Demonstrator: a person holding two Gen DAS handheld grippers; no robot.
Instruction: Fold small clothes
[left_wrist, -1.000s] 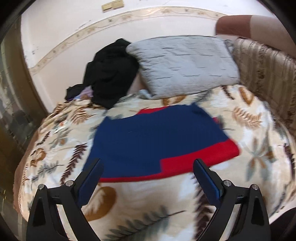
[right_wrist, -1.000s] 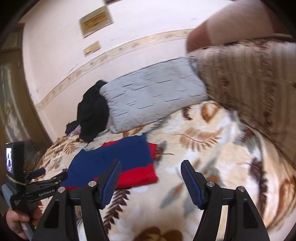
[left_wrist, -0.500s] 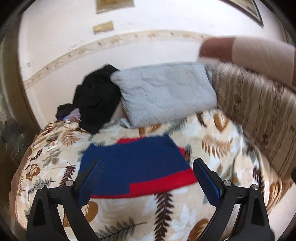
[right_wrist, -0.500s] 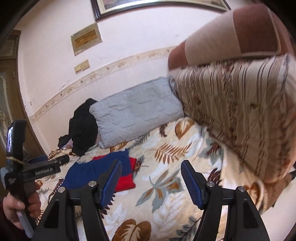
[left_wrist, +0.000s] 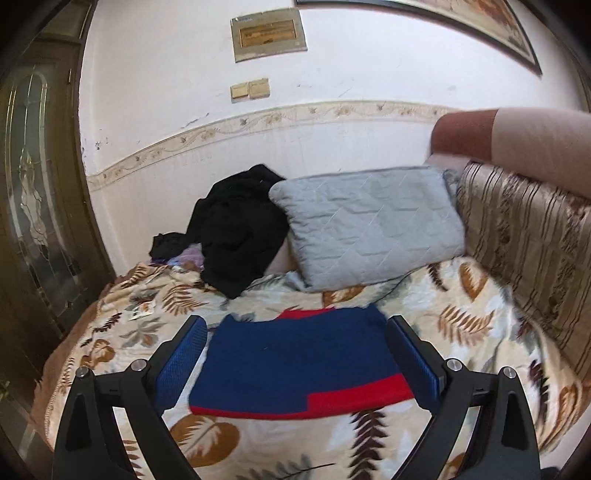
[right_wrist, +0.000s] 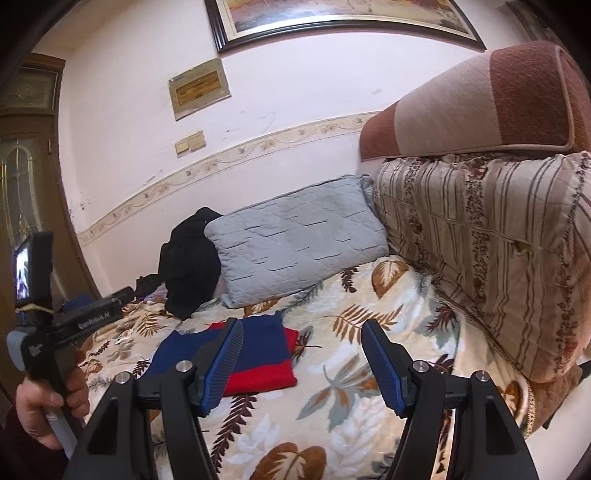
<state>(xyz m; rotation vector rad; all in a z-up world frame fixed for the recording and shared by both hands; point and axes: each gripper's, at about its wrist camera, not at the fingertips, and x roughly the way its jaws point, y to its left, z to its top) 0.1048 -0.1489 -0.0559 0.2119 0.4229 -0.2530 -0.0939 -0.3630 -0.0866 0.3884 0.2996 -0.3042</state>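
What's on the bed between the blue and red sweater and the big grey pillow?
Nothing but the leaf-print blanket. In the left wrist view, only a bare strip of it separates the blue and red sweater from the grey pillow. The right wrist view agrees.

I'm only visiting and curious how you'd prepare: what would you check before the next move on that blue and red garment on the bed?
1. Left gripper open: ok, fingers spread, nothing held.
2. Right gripper open: ok, nothing held.
3. Blue and red garment lying flat on the leaf-print blanket: ok.
4. Fold finished: cannot tell; it looks folded.
5. Garment apart from the grey pillow and black clothes: ok.
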